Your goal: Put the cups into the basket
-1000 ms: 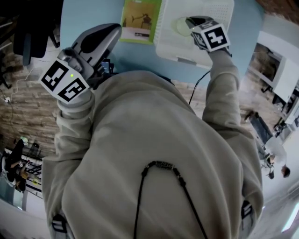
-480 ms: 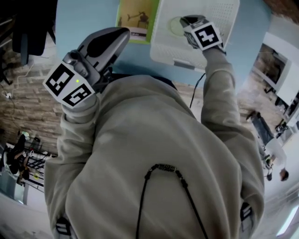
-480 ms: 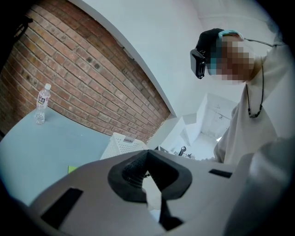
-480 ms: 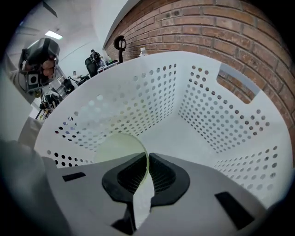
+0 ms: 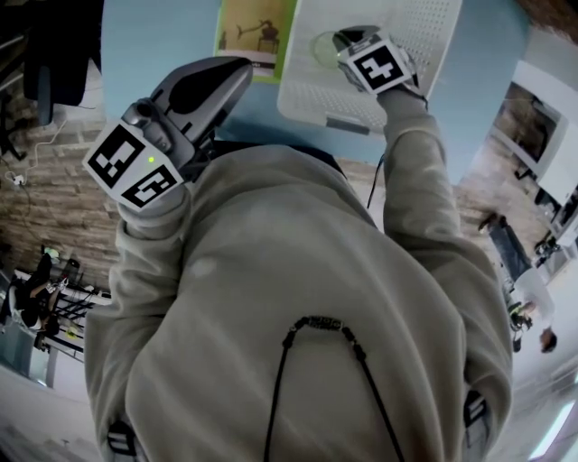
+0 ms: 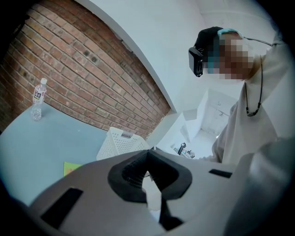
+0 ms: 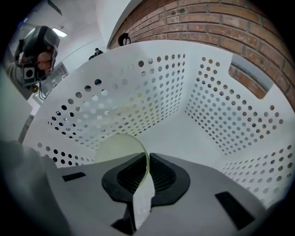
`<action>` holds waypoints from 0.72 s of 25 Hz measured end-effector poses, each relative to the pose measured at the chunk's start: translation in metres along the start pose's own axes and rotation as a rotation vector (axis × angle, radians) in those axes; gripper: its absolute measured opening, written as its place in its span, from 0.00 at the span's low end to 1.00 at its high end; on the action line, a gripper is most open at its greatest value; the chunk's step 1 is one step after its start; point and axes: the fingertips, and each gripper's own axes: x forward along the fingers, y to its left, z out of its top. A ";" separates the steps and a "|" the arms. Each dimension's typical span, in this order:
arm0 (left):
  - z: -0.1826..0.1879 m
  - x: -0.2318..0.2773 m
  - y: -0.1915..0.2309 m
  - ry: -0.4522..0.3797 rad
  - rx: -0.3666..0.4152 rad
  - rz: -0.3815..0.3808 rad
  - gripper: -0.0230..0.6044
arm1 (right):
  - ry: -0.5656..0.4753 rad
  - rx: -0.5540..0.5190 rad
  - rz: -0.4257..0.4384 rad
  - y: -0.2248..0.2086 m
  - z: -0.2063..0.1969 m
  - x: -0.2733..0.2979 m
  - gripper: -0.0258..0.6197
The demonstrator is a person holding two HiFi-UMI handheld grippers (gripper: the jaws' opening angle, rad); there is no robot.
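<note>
Right gripper (image 7: 146, 160): jaws nearly closed, both pads pressed on the thin wall of a pale green cup (image 7: 120, 148). The gripper points steeply down into the white perforated basket (image 7: 230, 115). The cup is inside the basket, close to its left wall. No view shows whether the cup touches the basket floor.

Head view: the right gripper (image 5: 354, 47) is over the basket (image 5: 433, 27), and the cup (image 5: 322, 47) shows just to its left, inside the rim. The basket stands on the blue table (image 5: 163, 36). A green card (image 5: 257, 32) lies on the table just beside the basket's left side.

Left gripper (image 6: 148, 152): jaw tips together, nothing between them. It is held over the near edge of the table, well apart from the basket (image 6: 120, 143). A bottle (image 6: 40, 92) stands at the table's far edge, against the brick wall.
</note>
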 end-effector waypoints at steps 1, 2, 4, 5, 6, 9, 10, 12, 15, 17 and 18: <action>-0.002 0.002 -0.001 0.007 0.009 0.001 0.03 | 0.003 -0.004 -0.003 -0.001 -0.001 0.001 0.09; -0.003 0.004 -0.001 0.012 0.017 0.001 0.03 | 0.003 -0.004 -0.002 -0.001 -0.001 0.002 0.09; -0.004 0.007 -0.002 0.012 0.018 0.000 0.03 | 0.002 0.002 0.006 0.000 -0.003 0.003 0.09; -0.005 0.007 -0.002 0.009 0.012 0.001 0.03 | 0.004 0.001 0.007 0.001 -0.005 0.004 0.09; -0.005 0.008 -0.002 0.006 0.005 0.002 0.03 | 0.007 -0.003 0.003 0.000 -0.007 0.004 0.09; -0.004 0.008 0.002 -0.001 -0.001 0.011 0.03 | 0.013 -0.018 -0.012 -0.004 -0.010 0.008 0.09; -0.004 0.008 0.004 -0.003 -0.001 0.015 0.03 | 0.014 -0.021 -0.017 -0.005 -0.010 0.009 0.10; -0.005 0.008 0.005 -0.003 -0.004 0.019 0.03 | 0.012 -0.025 -0.023 -0.007 -0.011 0.010 0.11; -0.007 0.008 0.003 0.000 -0.007 0.020 0.03 | 0.021 -0.034 -0.020 -0.008 -0.011 0.011 0.15; -0.008 0.007 0.005 0.007 0.009 0.030 0.03 | 0.026 -0.041 -0.013 -0.007 -0.011 0.011 0.19; -0.009 0.005 0.008 0.012 0.027 0.044 0.03 | 0.025 -0.047 -0.010 -0.006 -0.010 0.011 0.21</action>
